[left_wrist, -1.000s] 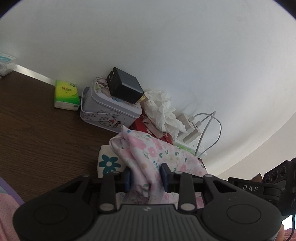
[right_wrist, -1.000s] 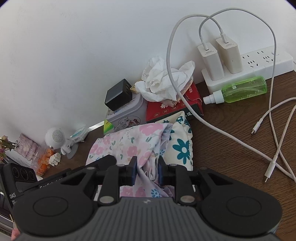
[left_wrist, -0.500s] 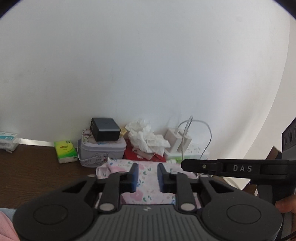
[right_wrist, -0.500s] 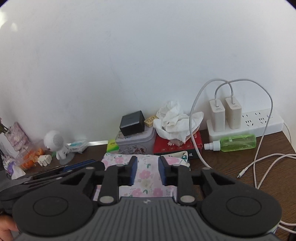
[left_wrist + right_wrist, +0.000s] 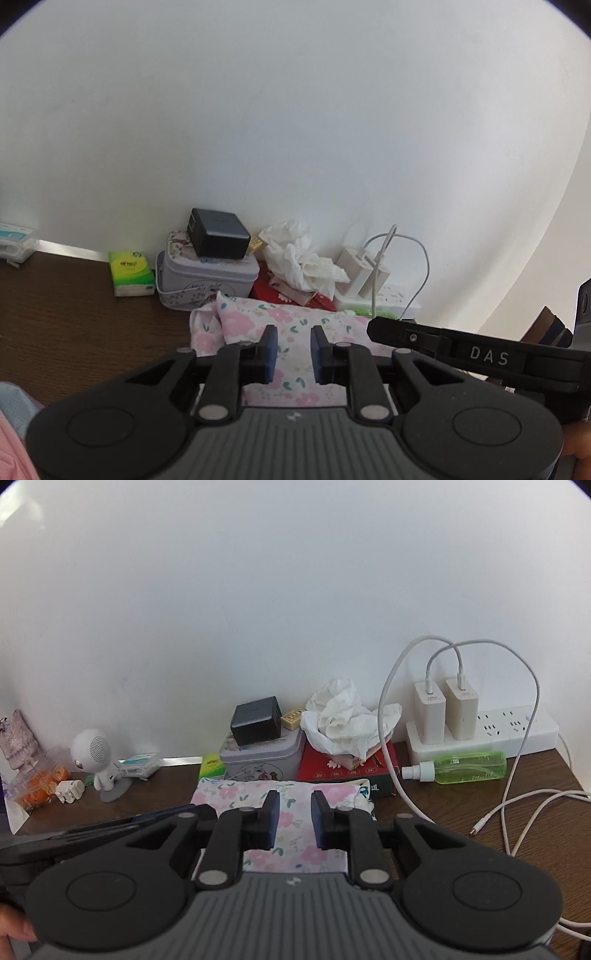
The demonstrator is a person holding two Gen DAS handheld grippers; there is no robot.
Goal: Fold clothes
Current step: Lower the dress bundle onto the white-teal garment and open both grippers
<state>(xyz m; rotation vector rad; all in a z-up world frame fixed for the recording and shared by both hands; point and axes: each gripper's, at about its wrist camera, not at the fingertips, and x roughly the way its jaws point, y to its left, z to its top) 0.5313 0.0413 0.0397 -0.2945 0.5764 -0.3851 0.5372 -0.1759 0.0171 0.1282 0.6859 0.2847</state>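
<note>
A folded white garment with pink flowers (image 5: 291, 325) (image 5: 291, 823) lies flat on the dark wooden table, close to the clutter at the wall. My left gripper (image 5: 293, 345) is open and empty, held above the near part of the garment. My right gripper (image 5: 293, 812) is also open and empty above it. The right gripper's body shows at the right of the left wrist view (image 5: 480, 356). A pink and blue cloth (image 5: 11, 424) shows at the lower left edge of the left wrist view.
Against the wall stand a tin box (image 5: 258, 758) with a black charger (image 5: 256, 720), crumpled tissues (image 5: 343, 716) on a red box (image 5: 343, 770), a power strip (image 5: 480, 734), a green spray bottle (image 5: 465, 766), white cables (image 5: 517, 812), a green tissue pack (image 5: 129, 273) and a small white figure (image 5: 96, 757).
Both grippers have let go of the flowered garment, opened and pulled back and up. The garment now lies folded flat on the table.
</note>
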